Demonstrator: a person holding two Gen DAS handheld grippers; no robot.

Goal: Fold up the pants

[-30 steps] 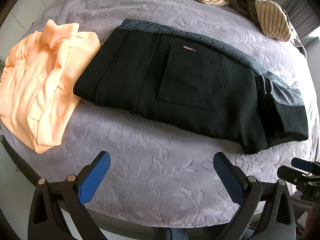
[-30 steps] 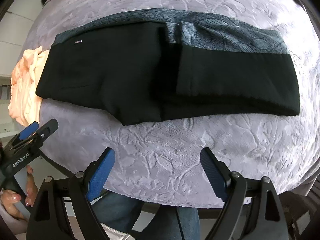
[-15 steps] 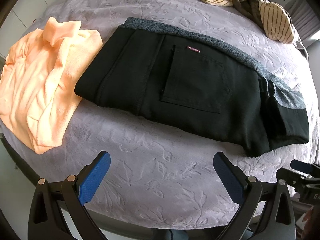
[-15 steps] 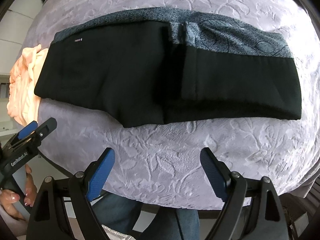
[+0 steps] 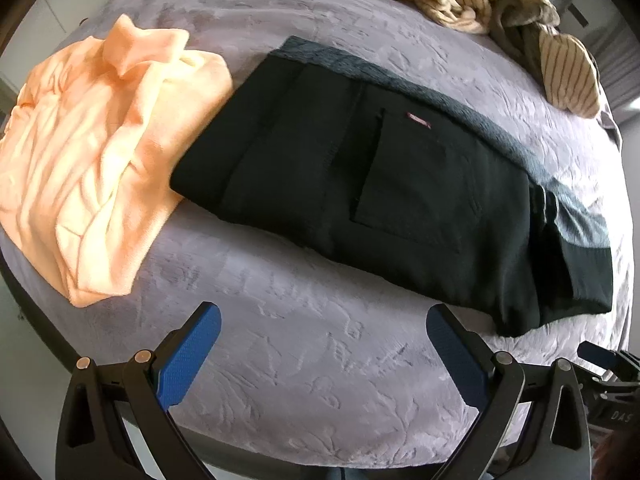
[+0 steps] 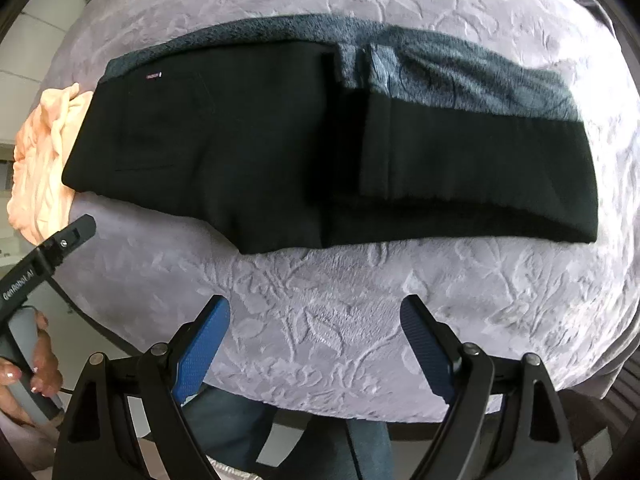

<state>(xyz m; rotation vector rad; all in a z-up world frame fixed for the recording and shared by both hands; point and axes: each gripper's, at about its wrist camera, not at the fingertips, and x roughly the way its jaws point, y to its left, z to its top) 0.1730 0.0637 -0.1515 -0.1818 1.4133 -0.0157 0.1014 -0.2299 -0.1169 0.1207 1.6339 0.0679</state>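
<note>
looking down at the bed (image 6: 320,340), we see the black pants (image 6: 280,152) lying crosswise ahead of both empty, wide-apart jaws; the right gripper (image 6: 316,340) is nearer the folded legs, the left gripper (image 5: 324,348) nearer the waist.

Counted on bed (image 5: 320,380): 1 black pants (image 5: 380,200), 1 orange shirt (image 5: 92,168), 1 striped garment heap (image 5: 500,4); 2 grippers, left gripper (image 5: 324,354), right gripper (image 6: 316,336).
</note>
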